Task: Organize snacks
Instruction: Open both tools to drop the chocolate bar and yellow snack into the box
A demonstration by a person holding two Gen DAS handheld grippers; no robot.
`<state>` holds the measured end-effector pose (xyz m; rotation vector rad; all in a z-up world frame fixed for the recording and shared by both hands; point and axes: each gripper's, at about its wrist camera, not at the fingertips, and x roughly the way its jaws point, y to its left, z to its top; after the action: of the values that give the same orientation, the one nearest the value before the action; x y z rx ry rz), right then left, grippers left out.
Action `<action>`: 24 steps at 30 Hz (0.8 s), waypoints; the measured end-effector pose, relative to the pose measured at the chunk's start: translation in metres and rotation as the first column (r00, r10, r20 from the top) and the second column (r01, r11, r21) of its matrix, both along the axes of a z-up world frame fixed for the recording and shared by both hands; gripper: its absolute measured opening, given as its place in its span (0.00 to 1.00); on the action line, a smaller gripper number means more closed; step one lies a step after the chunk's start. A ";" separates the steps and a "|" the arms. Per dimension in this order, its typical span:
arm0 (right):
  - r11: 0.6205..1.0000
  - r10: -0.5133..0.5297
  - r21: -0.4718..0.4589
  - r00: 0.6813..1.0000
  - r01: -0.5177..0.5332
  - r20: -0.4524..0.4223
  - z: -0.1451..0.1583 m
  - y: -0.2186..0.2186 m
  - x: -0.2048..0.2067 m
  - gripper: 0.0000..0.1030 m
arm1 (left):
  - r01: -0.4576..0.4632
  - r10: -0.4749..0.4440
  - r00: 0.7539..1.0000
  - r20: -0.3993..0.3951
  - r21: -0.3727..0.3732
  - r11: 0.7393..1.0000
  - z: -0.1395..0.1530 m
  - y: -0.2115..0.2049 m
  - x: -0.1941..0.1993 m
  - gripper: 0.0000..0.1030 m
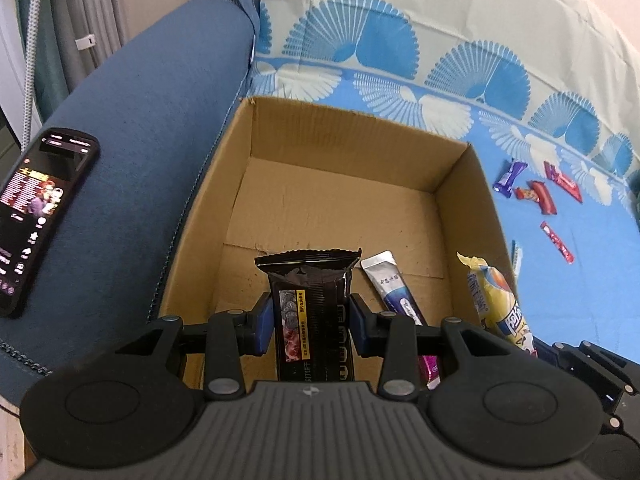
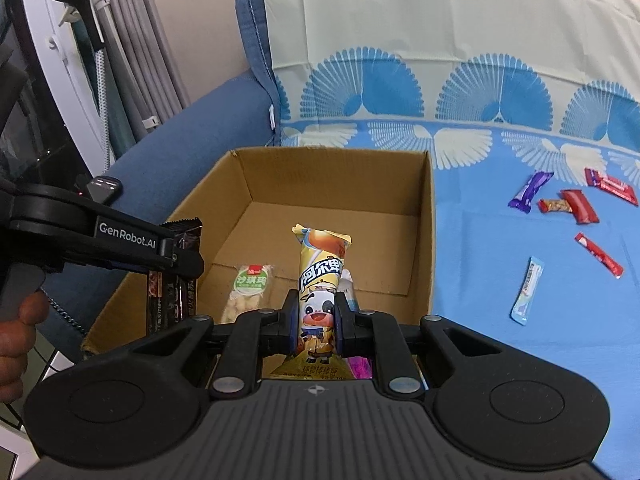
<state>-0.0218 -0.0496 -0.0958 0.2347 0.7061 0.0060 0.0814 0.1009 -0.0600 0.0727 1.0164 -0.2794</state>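
Left wrist: tongs (image 1: pixel 312 322) tilted over box (image 1: pixel 456 184)

**Colours of the snacks, box and sofa cover**

The cardboard box (image 1: pixel 460 200) is plain brown. The sofa cover (image 2: pixel 500 240) is bright blue with white and blue fan shapes. One held snack pack (image 1: pixel 312 312) is black; the other wrapper (image 2: pixel 320 280) is yellow with a cartoon cow. The sofa arm (image 1: pixel 152 140) is dark blue.
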 end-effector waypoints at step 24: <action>1.000 0.011 -0.011 1.000 -0.011 -0.012 0.004 0.004 -0.005 0.88 | 0.001 -0.010 0.997 0.079 0.103 0.995 -0.006 0.013 -0.011 1.00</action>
<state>-0.0271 -0.0458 -0.0919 0.2200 0.7192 0.0112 0.0709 0.1136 -0.0657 0.1792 0.9510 -0.2273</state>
